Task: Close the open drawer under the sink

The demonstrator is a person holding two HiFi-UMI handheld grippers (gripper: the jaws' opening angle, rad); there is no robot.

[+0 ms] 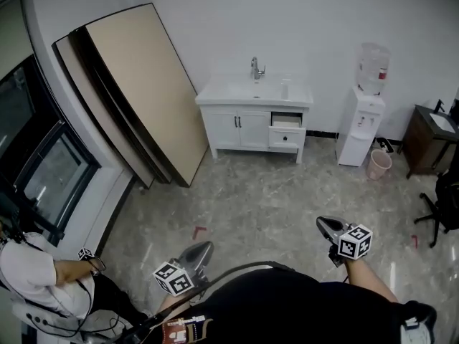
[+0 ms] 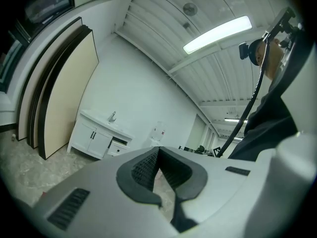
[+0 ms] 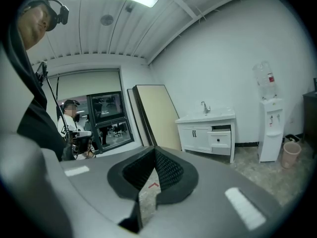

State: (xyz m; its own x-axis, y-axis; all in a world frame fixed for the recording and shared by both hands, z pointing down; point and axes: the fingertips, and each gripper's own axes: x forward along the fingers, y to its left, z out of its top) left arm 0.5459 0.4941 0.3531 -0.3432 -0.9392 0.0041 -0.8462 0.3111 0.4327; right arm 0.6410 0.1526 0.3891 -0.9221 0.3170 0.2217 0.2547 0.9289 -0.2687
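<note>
The left gripper and right gripper sit side by side, well apart. Well ahead of both sets of fingers, the cabinet stands against the far wall, with the faucet on top and the drawer pulled out of its right half. The dispenser stands right of the cabinet, ahead of the right fingers, with the bin just beside it. The desk and chair lie further right. Boards lean ahead-left of the left fingers, with the window to their left. A tape mark lies just ahead of the left fingers, and a person sits to their left.
</note>
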